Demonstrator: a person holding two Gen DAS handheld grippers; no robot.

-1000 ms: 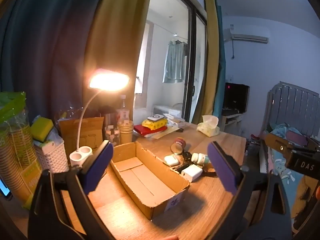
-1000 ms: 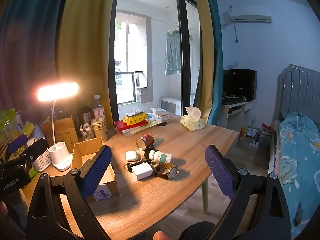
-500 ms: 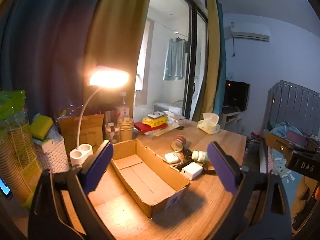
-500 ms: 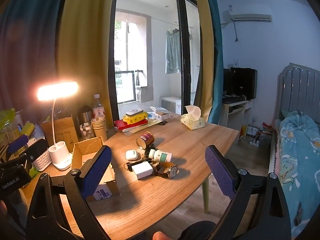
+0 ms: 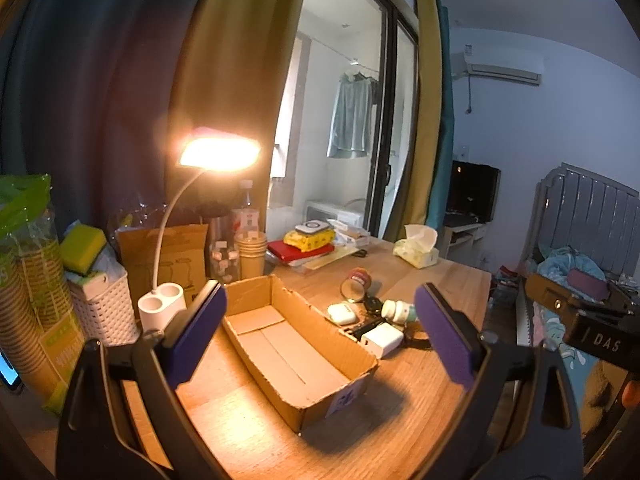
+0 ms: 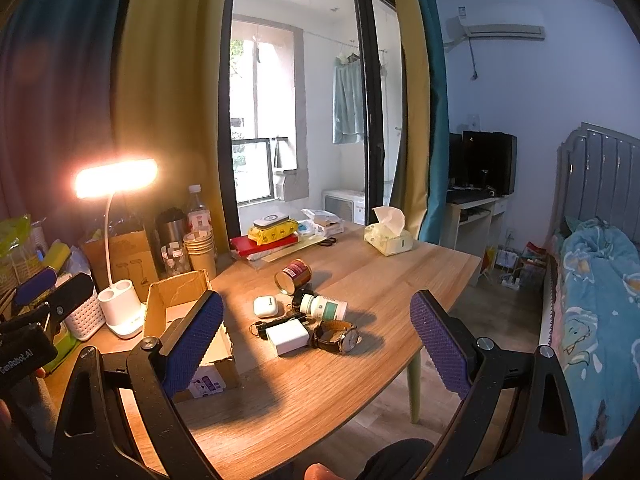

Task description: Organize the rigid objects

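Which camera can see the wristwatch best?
The right wrist camera. There the wristwatch lies in full view on the table, brown strap and dial clear, beside the white charger. In the left wrist camera only a bit of strap peeks out behind the tool's finger.

Matt corrugated cardboard box [image 5: 296, 354] on a smooth wood-grain table [image 6: 376, 276]; glossy white plastic charger [image 6: 288, 336].

Left gripper [image 5: 320, 332] at lower frame, jaws spread wide, nothing between. Open cardboard box [image 5: 296, 344] at centre on wooden tabletop [image 5: 436, 392]. Right of box: white earbud case [image 5: 341, 313], white charger [image 5: 382, 339], white pill bottle [image 5: 398, 310] lying down. Lit desk lamp [image 5: 218, 153] at centre left.
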